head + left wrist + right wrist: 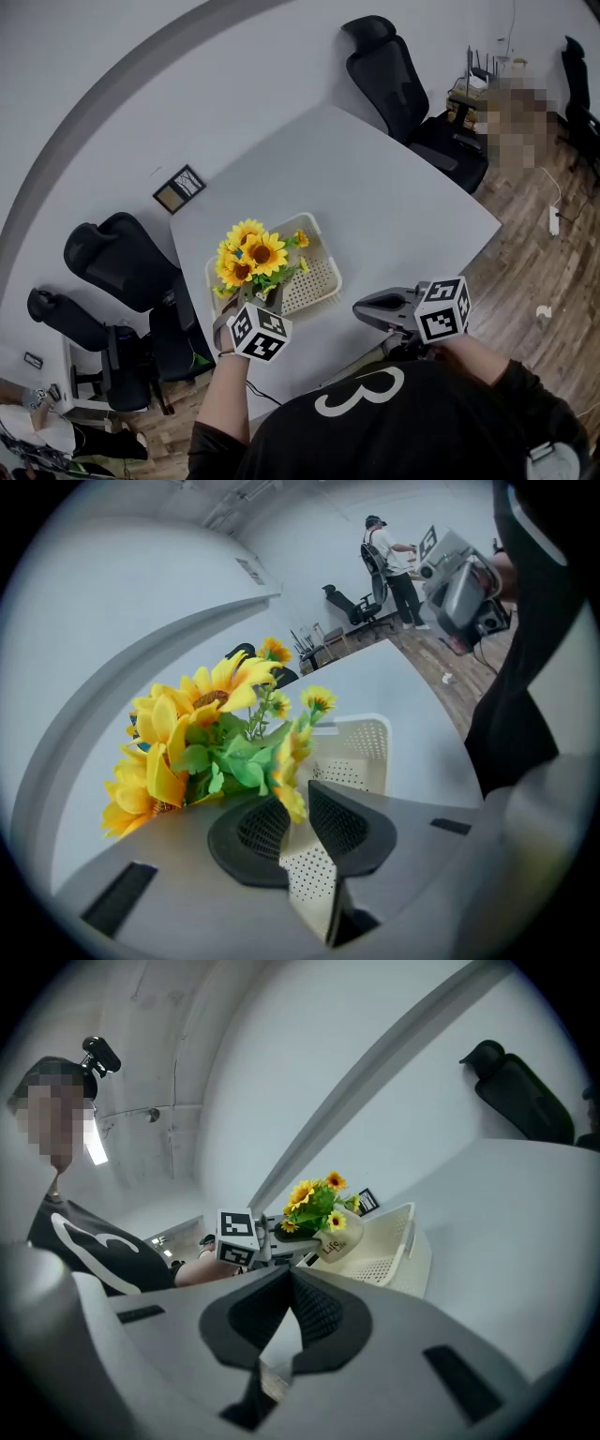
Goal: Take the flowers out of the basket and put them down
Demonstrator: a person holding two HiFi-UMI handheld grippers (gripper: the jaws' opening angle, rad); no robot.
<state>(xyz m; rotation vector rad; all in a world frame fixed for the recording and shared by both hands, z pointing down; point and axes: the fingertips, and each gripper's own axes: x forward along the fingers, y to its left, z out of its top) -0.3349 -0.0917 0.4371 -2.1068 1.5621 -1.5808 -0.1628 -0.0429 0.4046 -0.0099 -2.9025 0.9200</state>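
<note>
Head view: pale grey table (394, 187), wood floor (553, 272), grey wall, black office chairs (122, 258) round the table. One cream perforated basket (319, 281) on the table. One bunch of sunflowers (251, 258), yellow heads and green leaves, sits over the basket's near-left end. My left claw (255, 305) is at its base; my right claw (361, 309) hangs off to the side, well apart. Left gripper view: jaws narrow, blooms bunched just past the pads, a yellow petal between them, basket below. Right gripper view: my right jaws meet at the tips, nothing in them. Beyond, the flowers stand in one small cream pot (337, 1243), which my left claw clamps at the top, lifted just above the basket. Two claws in all.
</note>
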